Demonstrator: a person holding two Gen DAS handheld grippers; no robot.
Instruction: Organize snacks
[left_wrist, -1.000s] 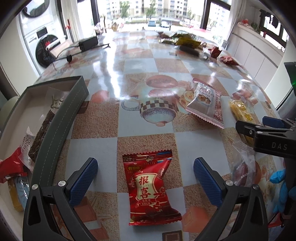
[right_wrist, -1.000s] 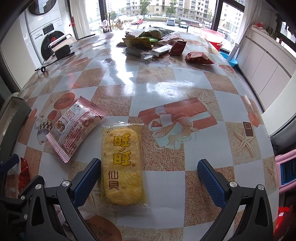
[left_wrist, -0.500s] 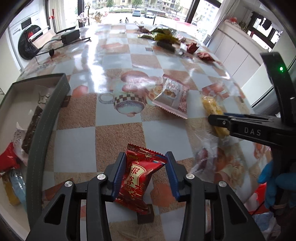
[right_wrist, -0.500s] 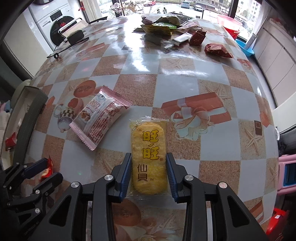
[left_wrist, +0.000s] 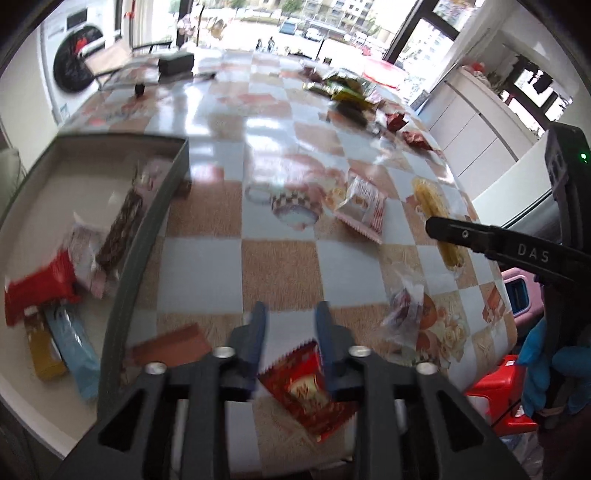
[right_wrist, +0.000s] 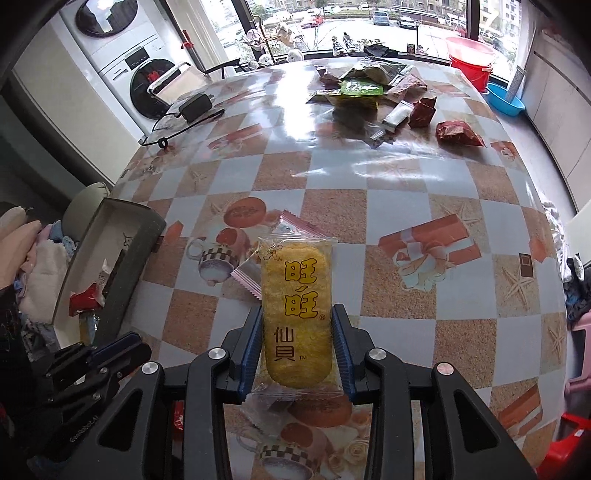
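Yellow rice-cracker packet (right_wrist: 295, 314) is seen clamped between the blue pads of the right gripper (right_wrist: 297, 347) and lifted clear of the checked surface (right_wrist: 399, 206). At the left gripper (left_wrist: 288, 347) the jaws are opening, and the red candy packet (left_wrist: 306, 387) is seen low between the fingers, near their base; whether the pads press on it cannot be told through the blur.

Part of the sorting is already done: a grey tray (left_wrist: 162, 218) at the left edge of the surface is shown holding several wrapped snacks, among them a red packet (left_wrist: 40, 288), a dark bar (left_wrist: 122, 229) and a light blue one (left_wrist: 74, 339).

Much is judged to be left. A pink-edged packet (left_wrist: 364, 206) and a clear-wrapped sweet (left_wrist: 404, 306) are seen lying loose on the near half of the surface, well apart from the tray, and a heap of green, red and silver wrappers (right_wrist: 373, 92) is seen untouched at the far end by the window. Neither held packet has yet been brought over the tray.
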